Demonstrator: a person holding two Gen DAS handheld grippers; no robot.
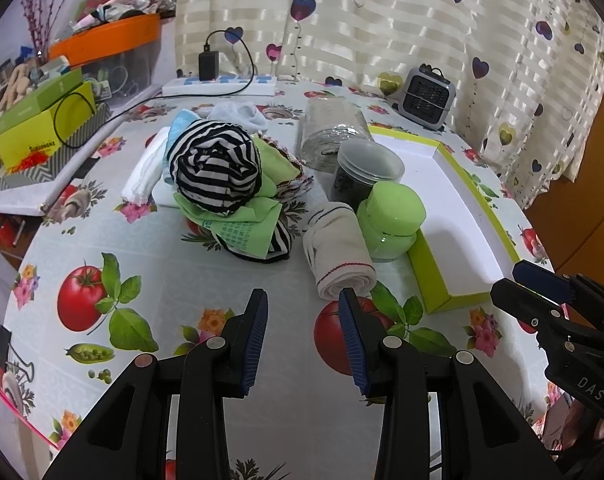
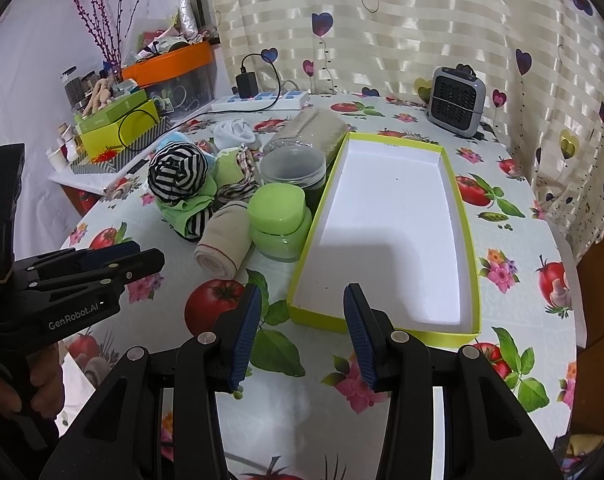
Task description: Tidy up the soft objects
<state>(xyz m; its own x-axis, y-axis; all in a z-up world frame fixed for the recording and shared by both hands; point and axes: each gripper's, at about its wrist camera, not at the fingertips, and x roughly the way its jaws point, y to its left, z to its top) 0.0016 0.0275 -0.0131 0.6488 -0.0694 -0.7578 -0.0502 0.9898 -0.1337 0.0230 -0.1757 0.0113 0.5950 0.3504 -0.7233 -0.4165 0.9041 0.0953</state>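
Striped black-and-white cloth ball (image 1: 216, 170) atop green cloth (image 1: 246, 220), heaped with white socks (image 1: 242, 114). Rolled beige sock (image 1: 339, 254) lies beside green jar (image 1: 391, 220). Box (image 2: 467, 256) empty.

Open shallow box (image 2: 389, 236) at right on the table (image 2: 513, 184), two jars (image 2: 280, 222) touching its left wall, rolled sock (image 2: 222, 246) left of those, cloth pile (image 2: 182, 184) farther left, small heater (image 2: 457, 100) behind the box.
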